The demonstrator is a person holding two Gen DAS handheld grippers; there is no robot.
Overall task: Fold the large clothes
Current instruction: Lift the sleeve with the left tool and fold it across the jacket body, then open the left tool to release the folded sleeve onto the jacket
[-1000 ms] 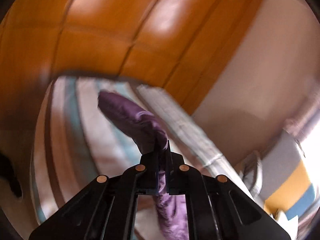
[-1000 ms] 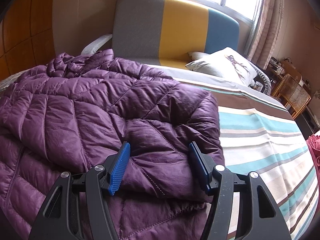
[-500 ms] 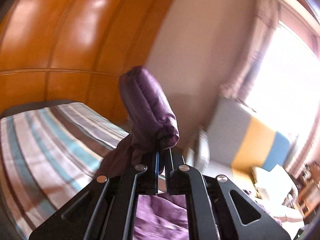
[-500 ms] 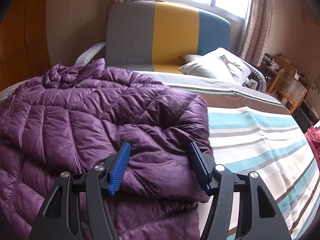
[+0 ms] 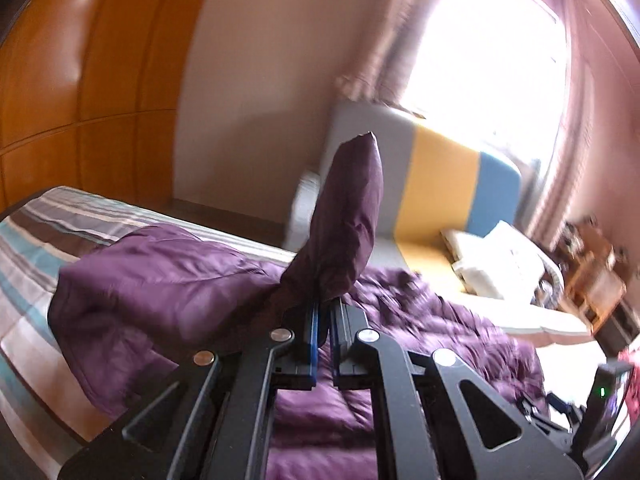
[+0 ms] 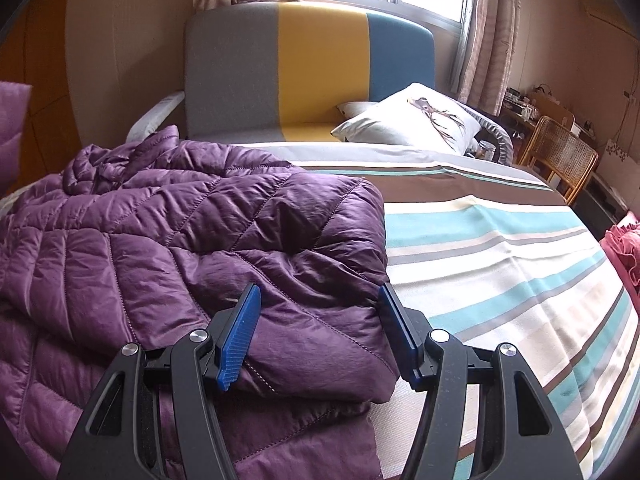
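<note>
Left gripper (image 5: 325,312): jaws pressed nearly together, pinching a fold of the purple quilted jacket (image 6: 192,240); the gripped piece, a sleeve (image 5: 348,216), stands up from between the blue pads (image 5: 313,332) and trails back to the garment's body below

Right gripper (image 6: 320,320): fingers spread wide, nothing clamped; the blue pads (image 6: 240,336) hang just over the folded right edge of the jacket. Contact between pads and cloth cannot be told

Jacket lies on the striped bedspread (image 6: 500,264), on its left half, front portion doubled over; collar end toward the headboard (image 6: 312,68) with grey, yellow and blue panels. White pillow (image 6: 408,124) beside the headboard, apart from the jacket. Wicker chair (image 6: 560,156) at right, past the bed

No containers in view

Against a second ago: the left wrist view has swung from the orange wood panelling (image 5: 80,72) round to the window (image 5: 480,60) and headboard, the sleeve carried along in the same tight pinch, now over the jacket body. Right gripper has the same spread and nearly the same place; a purple edge (image 6: 14,116) now shows at far left of its view
</note>
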